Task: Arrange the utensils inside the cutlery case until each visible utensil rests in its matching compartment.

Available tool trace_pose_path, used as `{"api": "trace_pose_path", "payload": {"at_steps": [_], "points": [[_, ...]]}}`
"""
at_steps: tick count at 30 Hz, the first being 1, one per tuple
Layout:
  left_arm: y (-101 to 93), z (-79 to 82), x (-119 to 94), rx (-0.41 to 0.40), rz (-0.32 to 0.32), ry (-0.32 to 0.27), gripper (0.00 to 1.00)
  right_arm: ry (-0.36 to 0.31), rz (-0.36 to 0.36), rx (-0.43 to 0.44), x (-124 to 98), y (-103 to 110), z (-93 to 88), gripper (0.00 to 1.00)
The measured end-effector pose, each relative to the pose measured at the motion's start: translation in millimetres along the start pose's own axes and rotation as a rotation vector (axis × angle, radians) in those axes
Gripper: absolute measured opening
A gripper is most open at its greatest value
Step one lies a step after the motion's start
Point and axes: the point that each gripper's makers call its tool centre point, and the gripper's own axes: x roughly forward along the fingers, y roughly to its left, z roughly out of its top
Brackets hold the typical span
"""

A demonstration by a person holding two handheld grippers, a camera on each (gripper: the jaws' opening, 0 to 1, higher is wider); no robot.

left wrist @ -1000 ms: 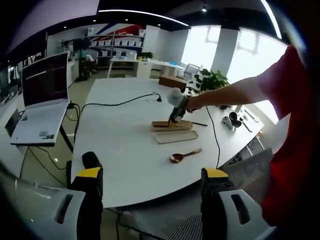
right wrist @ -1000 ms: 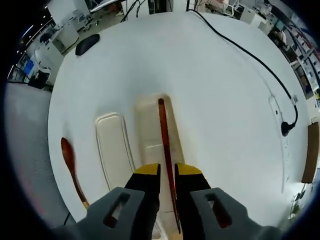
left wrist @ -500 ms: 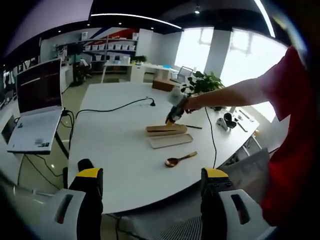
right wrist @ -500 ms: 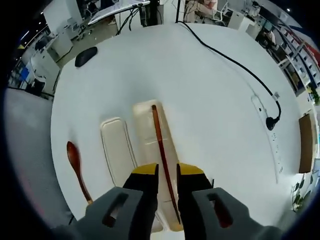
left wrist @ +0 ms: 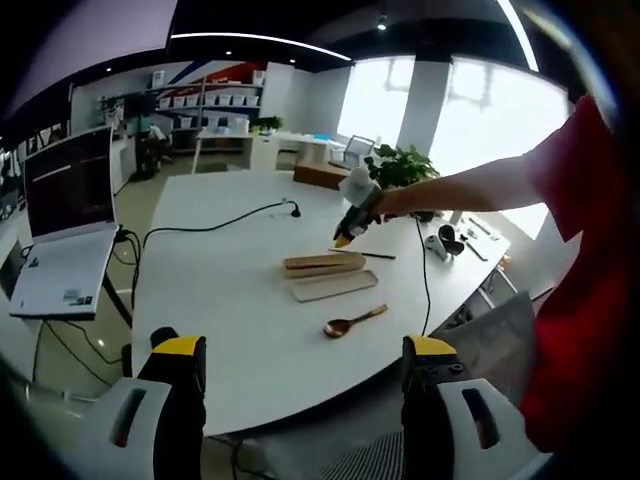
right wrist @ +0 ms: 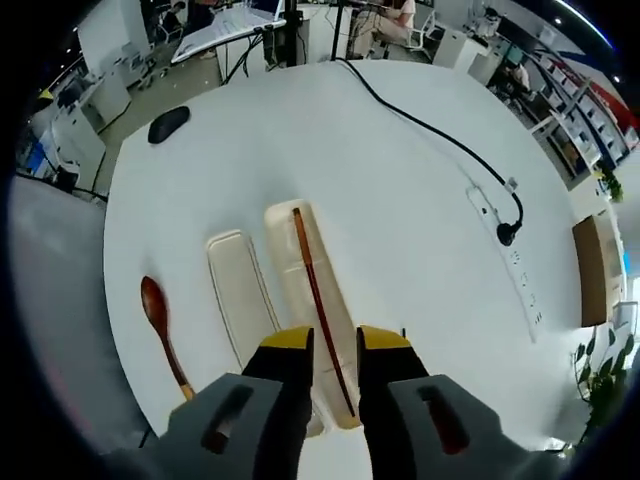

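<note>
Moved: I lift my right gripper (right wrist: pixel 322 345) up, jaws now apart, holding nothing; chopsticks (right wrist: pixel 316 298) lie in the case (right wrist: pixel 286 262).
Left gripper (left wrist: pixel 292 360): wide, holding nothing.
Spoon (right wrist: pixel 161 324): near the table (right wrist: pixel 400 180) edge beside the lid (right wrist: pixel 238 290), not yet in.

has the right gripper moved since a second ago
Yes. In the left gripper view the right gripper has risen away from the cutlery case; earlier its tips sat right at the case. It has left the chopsticks lying in it.
</note>
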Motion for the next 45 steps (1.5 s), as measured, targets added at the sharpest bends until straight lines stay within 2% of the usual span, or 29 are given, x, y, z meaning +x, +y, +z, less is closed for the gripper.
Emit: {"api": "trace_pose_path", "payload": {"at_steps": [6, 10, 15, 21, 28, 34, 41, 44, 45], "points": [[-1.0, 2.6, 4.0, 0.006, -0.008, 0.004, 0.83, 0.005, -0.061, 0.029, -24.6, -21.7, -24.0, 0.14], [0.0, 6.6, 7.3, 0.002, -0.006, 0.002, 0.83, 0.001, -0.075, 0.069, -38.6, -35.8, -41.5, 0.14], [-2.1, 10.3, 14.3, 0.007, -0.009, 0.007, 0.83, 0.016, -0.09, 0.091, -47.3, -59.1, -64.6, 0.14], [-3.7, 8.2, 21.0, 0.008, -0.008, 0.025, 0.83, 0.056, -0.104, 0.072, -50.3, -70.2, -86.8, 0.11], [-11.0, 5.9, 25.8, -0.013, -0.025, 0.02, 0.86, 0.076, -0.095, 0.088, -36.7, -70.9, -108.9, 0.12], [-8.0, 4.5, 29.2, -0.021, -0.016, 0.032, 0.86, 0.093, -0.085, 0.086, -25.9, -66.3, -116.8, 0.11], [-7.7, 2.6, 29.9, -0.029, -0.006, 0.042, 0.86, 0.106, -0.065, 0.092, -7.7, -71.2, -128.5, 0.12], [-7.9, -4.3, 33.1, -0.009, 0.004, 0.08, 0.86, 0.097, -0.049, 0.153, 2.2, -65.0, -132.9, 0.18], [-9.2, -4.2, 34.2, 0.0, 0.006, 0.086, 0.85, 0.096, -0.047, 0.146, 4.2, -63.1, -134.0, 0.17]]}}
